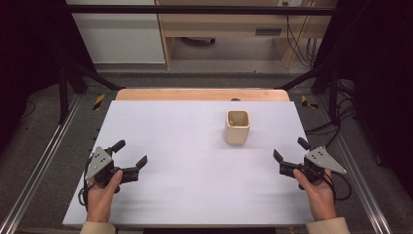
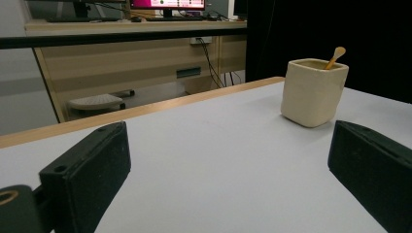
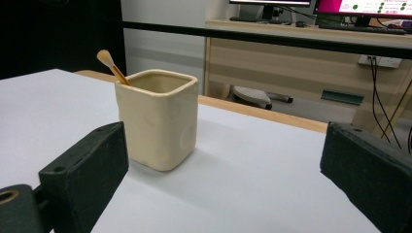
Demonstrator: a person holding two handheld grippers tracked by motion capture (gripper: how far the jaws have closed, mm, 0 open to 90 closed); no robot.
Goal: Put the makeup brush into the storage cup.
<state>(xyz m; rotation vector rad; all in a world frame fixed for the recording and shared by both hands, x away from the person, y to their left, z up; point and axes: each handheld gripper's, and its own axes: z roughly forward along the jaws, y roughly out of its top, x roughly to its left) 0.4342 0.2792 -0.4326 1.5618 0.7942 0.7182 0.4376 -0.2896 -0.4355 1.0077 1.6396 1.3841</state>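
A cream cup [image 1: 237,127], squarish with rounded corners and a slightly dented matte wall, stands upright on the smooth pale bench [image 1: 185,146], right of centre toward the far edge. A thin wooden stick [image 3: 111,67] with a rounded tip leans out of it. The left gripper [image 1: 130,158] and right gripper [image 1: 290,149] rest near the front corners, jaws wide, holding nothing. No writing shows on the cup.

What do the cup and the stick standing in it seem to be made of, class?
The cup looks like glazed ceramic: cream, a soft sheen, with slightly uneven, dented walls and a rounded rim, though moulded plastic can't be ruled out. The stick looks like wood or bamboo: warm tan, matte, thin, with a paler rounded tip. Its lower end is hidden inside the cup.
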